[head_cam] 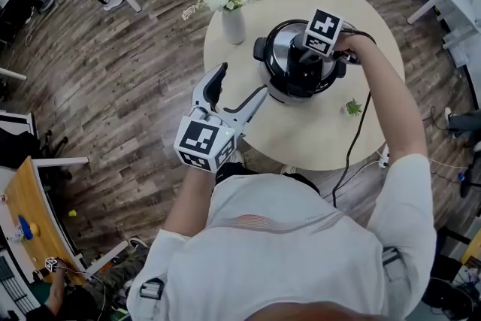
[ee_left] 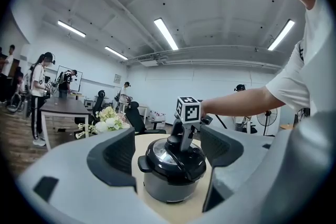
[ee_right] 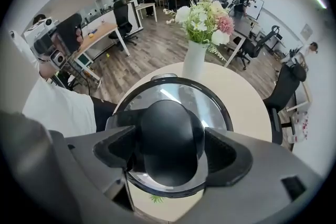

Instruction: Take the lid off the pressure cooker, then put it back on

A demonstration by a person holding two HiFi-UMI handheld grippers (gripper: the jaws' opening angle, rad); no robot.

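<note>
A white ceramic vase of pale flowers [head_cam: 233,25] stands on the round beige table [head_cam: 316,124]. A small green sprig [head_cam: 352,108] lies near the table's edge.

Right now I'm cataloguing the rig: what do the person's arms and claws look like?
The left claw and right claw are light grey shells with dark textured pads, each topped by a white cube of black square markers. A black cable hangs by the right arm. The person wears a white short-sleeved shirt.

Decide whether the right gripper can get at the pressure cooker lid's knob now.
Probably yes: the right gripper sits over the knob, open fingers either side, nothing blocking it.
</note>
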